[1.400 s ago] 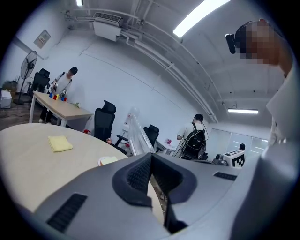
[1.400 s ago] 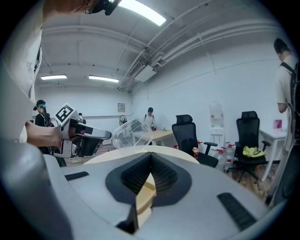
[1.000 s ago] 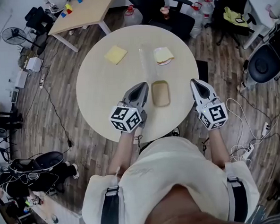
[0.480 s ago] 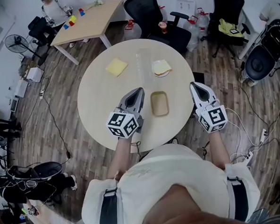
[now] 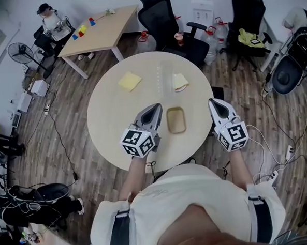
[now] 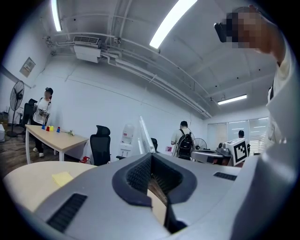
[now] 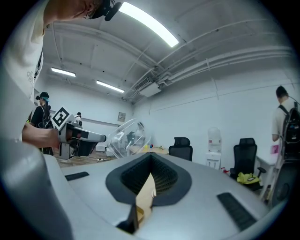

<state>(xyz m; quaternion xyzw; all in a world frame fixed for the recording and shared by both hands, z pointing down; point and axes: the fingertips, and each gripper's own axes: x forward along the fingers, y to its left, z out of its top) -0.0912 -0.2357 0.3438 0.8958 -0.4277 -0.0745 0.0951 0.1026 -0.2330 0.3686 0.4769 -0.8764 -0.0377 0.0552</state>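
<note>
Nearest the person, two grippers are held low over the near side of a round table point(image 5: 104, 114). The left gripper point(image 5: 155, 109) is poised above the table's near left part. In the left gripper view its jaws are seen pressed together, with only a thin slit left between them and nothing caught there. The right gripper point(image 5: 215, 101) is held over the table's near right rim. Its jaws are likewise drawn together, only a sliver of pale tabletop is shown through the gap, and nothing is gripped. Between the two grippers a tan tray point(image 5: 176, 119) is laid flat on the table. It is touched by neither gripper and lies closer to the left gripper's tip than to the right's. Farther across the table, a yellow cloth point(image 5: 129, 81) is spread toward the left. A clear container point(image 5: 166, 76) is set near the middle, and a pale flat thing point(image 5: 181, 81), whose kind cannot be told, is placed just beside it on the right. Beyond the table, black office chairs point(image 5: 160, 13) and a wooden desk point(image 5: 103, 25) are seen.
</note>
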